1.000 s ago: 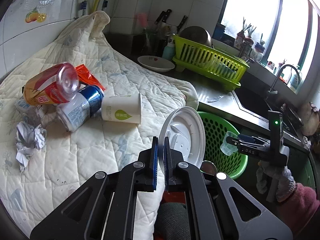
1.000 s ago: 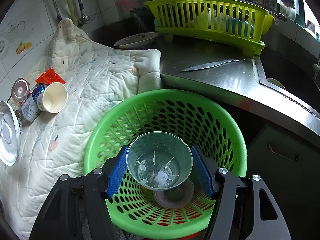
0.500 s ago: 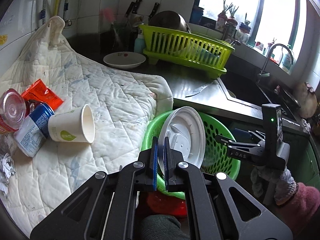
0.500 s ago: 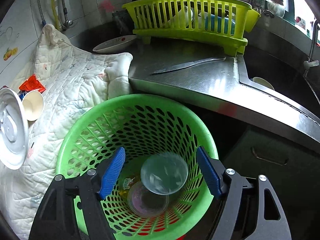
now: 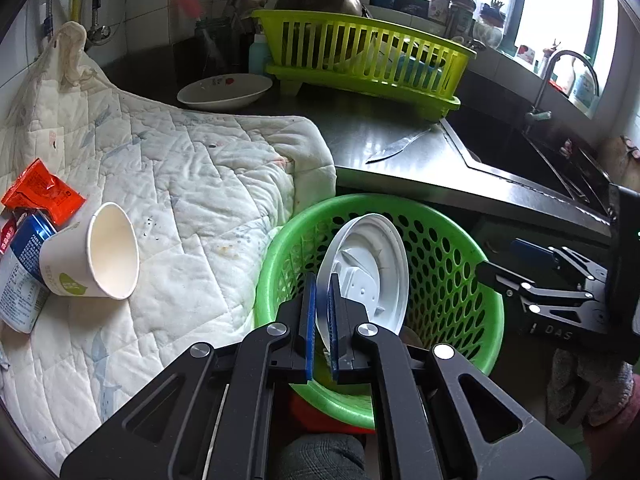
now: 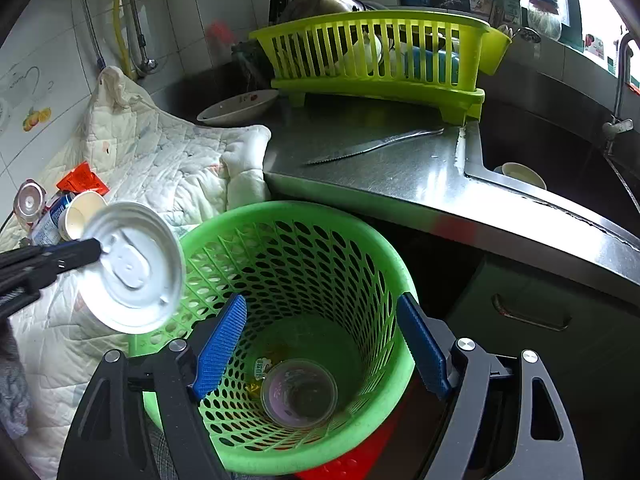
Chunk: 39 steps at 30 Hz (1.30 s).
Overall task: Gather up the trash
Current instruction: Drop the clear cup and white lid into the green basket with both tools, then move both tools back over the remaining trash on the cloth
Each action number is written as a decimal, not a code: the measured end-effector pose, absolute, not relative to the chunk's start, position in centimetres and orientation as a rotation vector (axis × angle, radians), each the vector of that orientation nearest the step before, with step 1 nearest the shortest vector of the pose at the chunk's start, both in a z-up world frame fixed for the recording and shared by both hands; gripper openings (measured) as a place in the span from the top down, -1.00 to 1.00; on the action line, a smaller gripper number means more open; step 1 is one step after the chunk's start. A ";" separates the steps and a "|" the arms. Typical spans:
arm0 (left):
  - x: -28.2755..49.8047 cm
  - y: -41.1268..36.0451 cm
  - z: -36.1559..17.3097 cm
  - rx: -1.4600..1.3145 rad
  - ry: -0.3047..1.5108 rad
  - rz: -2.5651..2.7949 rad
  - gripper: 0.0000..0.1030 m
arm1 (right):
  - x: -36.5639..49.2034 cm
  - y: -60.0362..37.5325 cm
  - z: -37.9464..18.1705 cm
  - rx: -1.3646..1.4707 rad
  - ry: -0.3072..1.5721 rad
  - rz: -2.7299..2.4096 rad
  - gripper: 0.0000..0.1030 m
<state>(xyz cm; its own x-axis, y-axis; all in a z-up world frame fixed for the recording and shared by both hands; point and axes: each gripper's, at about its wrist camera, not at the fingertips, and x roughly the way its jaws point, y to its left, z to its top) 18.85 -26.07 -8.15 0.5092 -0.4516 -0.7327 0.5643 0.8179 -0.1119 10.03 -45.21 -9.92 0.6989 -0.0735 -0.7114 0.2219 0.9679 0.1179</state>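
Trash split between quilt and green basket. White lid, upright on edge, clamped at its rim by left gripper, held over basket's near-left rim. Right gripper above basket mouth, jaws just opened wider, spread apart, nothing between them. Clear cup lying at basket bottom, with what may be a second clear piece and a wrapper beneath, hard to tell through the plastic. Paper cup on its side near quilt's left edge, touching a blue can; red wrapper just behind. Knife flat on steel counter, near yellow-green dish rack. Bowl at quilt's far edge.
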 end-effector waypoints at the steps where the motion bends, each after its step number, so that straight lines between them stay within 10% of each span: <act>1: 19.0 -26.3 -8.4 0.150 0.842 -0.615 0.90 | 9.9 -45.2 -9.8 0.203 0.778 -0.165 -0.52; 9: 19.2 -26.5 -9.0 0.150 0.861 -0.607 0.86 | 9.1 -44.5 -9.2 0.212 0.756 -0.153 -0.59; 22: 17.1 -23.8 -6.9 0.141 0.789 -0.560 0.02 | 8.3 -41.7 -7.3 0.185 0.725 -0.114 -0.70; 39: 13.3 -16.2 -2.3 0.123 0.639 -0.420 -0.46 | 8.4 -35.0 -4.2 0.140 0.671 0.001 -0.81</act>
<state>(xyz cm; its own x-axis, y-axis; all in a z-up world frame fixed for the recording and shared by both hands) 13.31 -16.22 -2.26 0.7222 -0.3417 -0.6014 0.4164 0.9090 -0.0165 8.44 -35.01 -4.21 0.7833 0.0463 -0.6199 0.0440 0.9906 0.1295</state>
